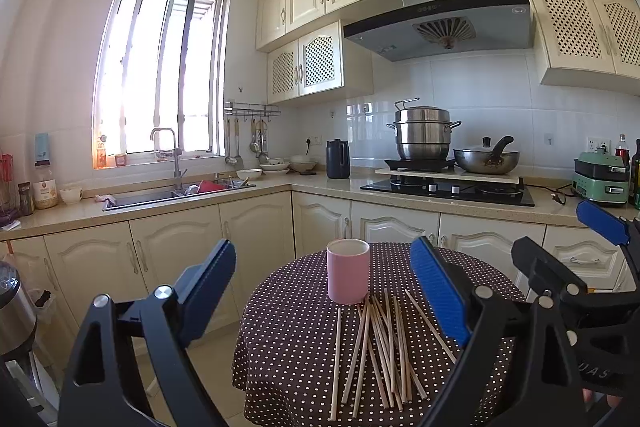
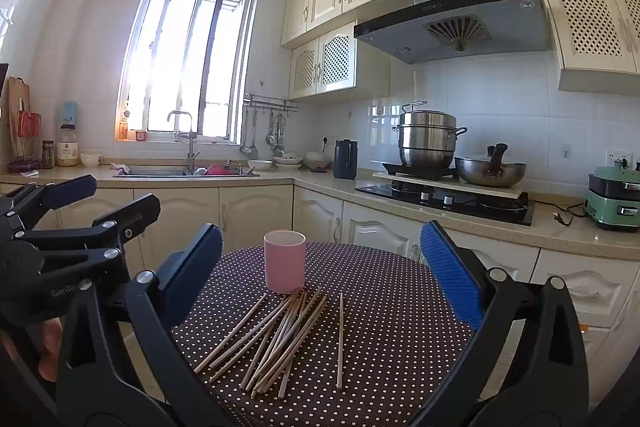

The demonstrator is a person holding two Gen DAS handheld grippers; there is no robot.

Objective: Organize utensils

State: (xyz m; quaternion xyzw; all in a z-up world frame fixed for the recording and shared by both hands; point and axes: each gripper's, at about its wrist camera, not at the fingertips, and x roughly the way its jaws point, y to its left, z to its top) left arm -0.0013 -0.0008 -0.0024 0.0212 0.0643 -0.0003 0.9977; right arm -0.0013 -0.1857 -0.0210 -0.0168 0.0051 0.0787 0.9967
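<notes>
Nearest, my left tongs (image 1: 324, 293) and right tongs (image 2: 322, 275) hang wide and empty above the bench (image 2: 400, 307). Loose chopsticks (image 2: 280, 339) fan out just before the upright pink cup (image 2: 285, 261), probably their holder.

The near edge of the round desk (image 1: 280, 367) runs out of the left wrist view at 6 o'clock, and the right claw's (image 1: 560, 243) far finger is clipped at 3 o'clock. Inside the pink cup (image 1: 348, 271) nothing can be made out past the rim. The heap of chopsticks (image 2: 280, 339) overlaps too tightly to count. In the right wrist view the left claw (image 2: 108, 193) is cut off at 9 o'clock, and only fingertips of the hand (image 2: 50, 347) holding it show. The sink's (image 2: 160, 171) contents are too small to tell.
</notes>
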